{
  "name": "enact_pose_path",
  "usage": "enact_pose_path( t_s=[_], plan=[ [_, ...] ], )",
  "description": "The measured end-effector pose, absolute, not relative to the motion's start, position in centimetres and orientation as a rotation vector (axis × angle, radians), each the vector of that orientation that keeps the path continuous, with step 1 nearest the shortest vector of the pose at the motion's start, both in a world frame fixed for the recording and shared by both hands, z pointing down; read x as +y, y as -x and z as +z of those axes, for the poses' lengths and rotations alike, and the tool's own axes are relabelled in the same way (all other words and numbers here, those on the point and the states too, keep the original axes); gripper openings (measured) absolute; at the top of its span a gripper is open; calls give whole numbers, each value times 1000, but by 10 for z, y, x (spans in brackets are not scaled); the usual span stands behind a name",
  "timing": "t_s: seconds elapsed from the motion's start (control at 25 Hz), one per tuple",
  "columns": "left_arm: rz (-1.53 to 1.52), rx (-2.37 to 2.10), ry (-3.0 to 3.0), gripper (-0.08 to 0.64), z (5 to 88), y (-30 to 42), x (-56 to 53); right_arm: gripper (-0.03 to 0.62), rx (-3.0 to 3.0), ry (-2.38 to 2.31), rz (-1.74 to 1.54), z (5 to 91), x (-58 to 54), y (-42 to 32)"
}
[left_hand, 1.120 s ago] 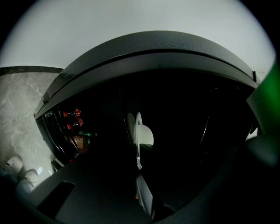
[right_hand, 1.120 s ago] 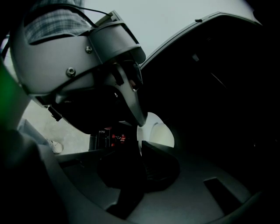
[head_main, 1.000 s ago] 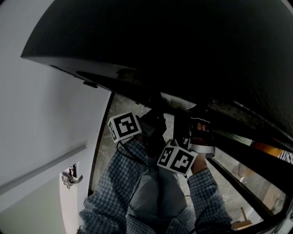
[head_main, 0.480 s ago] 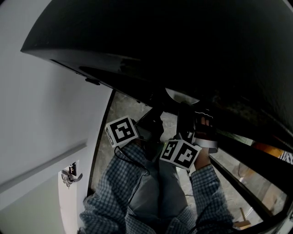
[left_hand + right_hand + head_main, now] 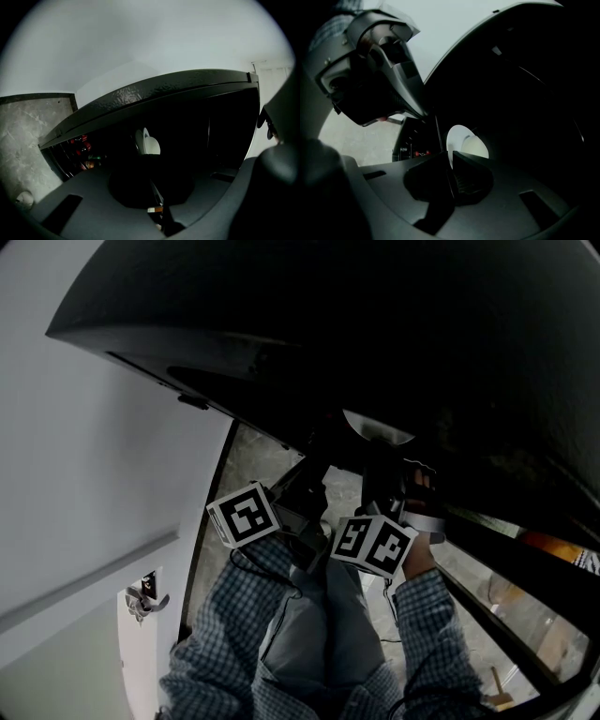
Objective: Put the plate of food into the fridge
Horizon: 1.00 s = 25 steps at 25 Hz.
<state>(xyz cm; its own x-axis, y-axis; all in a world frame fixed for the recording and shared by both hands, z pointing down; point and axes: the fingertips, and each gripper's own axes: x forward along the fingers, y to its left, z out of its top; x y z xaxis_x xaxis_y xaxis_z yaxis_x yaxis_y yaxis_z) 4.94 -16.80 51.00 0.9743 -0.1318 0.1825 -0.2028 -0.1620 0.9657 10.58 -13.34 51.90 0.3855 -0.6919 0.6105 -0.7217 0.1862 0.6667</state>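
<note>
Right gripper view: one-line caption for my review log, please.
Right gripper clamped on the rim of a white plate of pale rounded food, against the dark fridge interior.

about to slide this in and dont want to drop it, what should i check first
1. Right gripper clamped on the plate rim: ok.
2. Left gripper shut on the rim: ok, though the view is dim.
3. Pale food sitting on the plate: ok.
4. Fridge open ahead: ok.
5. Free shelf space inside: cannot tell, too dark.
</note>
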Motion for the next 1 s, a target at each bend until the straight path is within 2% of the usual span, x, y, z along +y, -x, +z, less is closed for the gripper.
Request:
enact_pose_path(
  t_s=[0.44,0.52,0.72,1.0],
  plan=[
    [120,-268,-1920,8,496,-40,-167,29,-1427,-1819,148,476,-119,-101],
    [133,-255,-1950,8,489,-40,-163,6,-1476,-1839,211,475,-110,-94],
    [209,-194,-2068,6,467,-37,-144,6,-1632,-1999,515,457,-91,-80],
    [349,-120,-2210,6,426,-31,-119,6,-1734,-2082,631,411,-73,-77]
  ],
)
